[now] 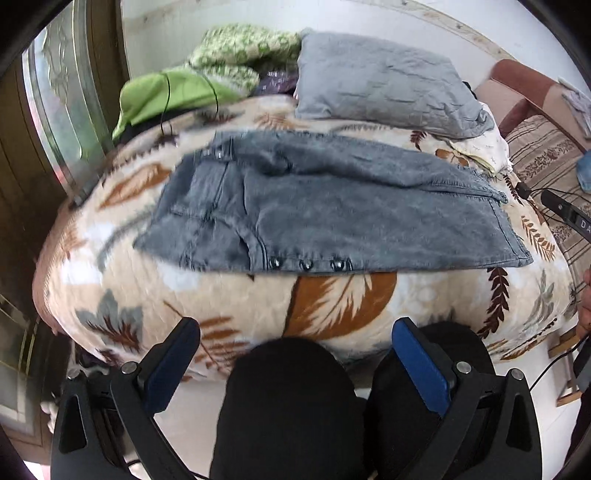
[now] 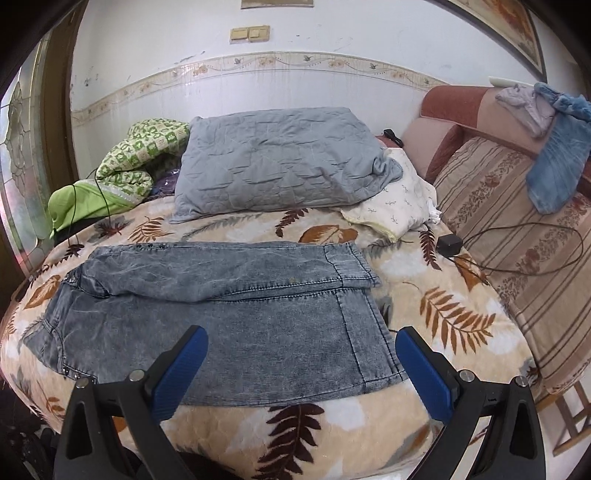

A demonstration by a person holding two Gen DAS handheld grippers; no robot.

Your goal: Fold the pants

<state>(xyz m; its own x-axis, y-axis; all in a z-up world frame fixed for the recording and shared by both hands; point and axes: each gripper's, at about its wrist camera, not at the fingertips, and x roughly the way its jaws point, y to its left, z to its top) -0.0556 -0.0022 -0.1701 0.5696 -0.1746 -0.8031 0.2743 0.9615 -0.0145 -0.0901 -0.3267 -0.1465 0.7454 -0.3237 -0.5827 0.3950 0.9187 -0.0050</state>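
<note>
I am looking at a bed covered by a cream blanket (image 2: 424, 266) printed with brown and grey leaves. Behind it runs a white wall (image 2: 332, 33) with a floral border strip and a yellowed double switch (image 2: 250, 34). At the head of the bed lies a grey quilted pillow (image 2: 277, 166), with a white patterned cloth (image 2: 399, 206) tucked under its right end and a green checked quilt (image 2: 144, 155) bunched to its left. To the right stands a sofa with a striped cushion (image 2: 517, 229), a blue towel (image 2: 557, 155) draped over its back, and a black adapter (image 2: 448, 245) with its cable trailing across. A patterned glass door (image 1: 62, 92) sits at the far left.

The pants (image 2: 221, 321), grey washed denim, lie flat on the blanket, one leg laid over the other, waist to the left and hems to the right.

My right gripper (image 2: 301, 363) hangs just above the near edge of the pants, its blue pads spread wide apart and gripping nothing. My left gripper (image 1: 295, 356) is held back off the bed's near edge, fingers likewise apart and empty, with the pants (image 1: 332, 214) well ahead of it and the operator's dark-clothed knees (image 1: 288, 406) between its fingers.
</note>
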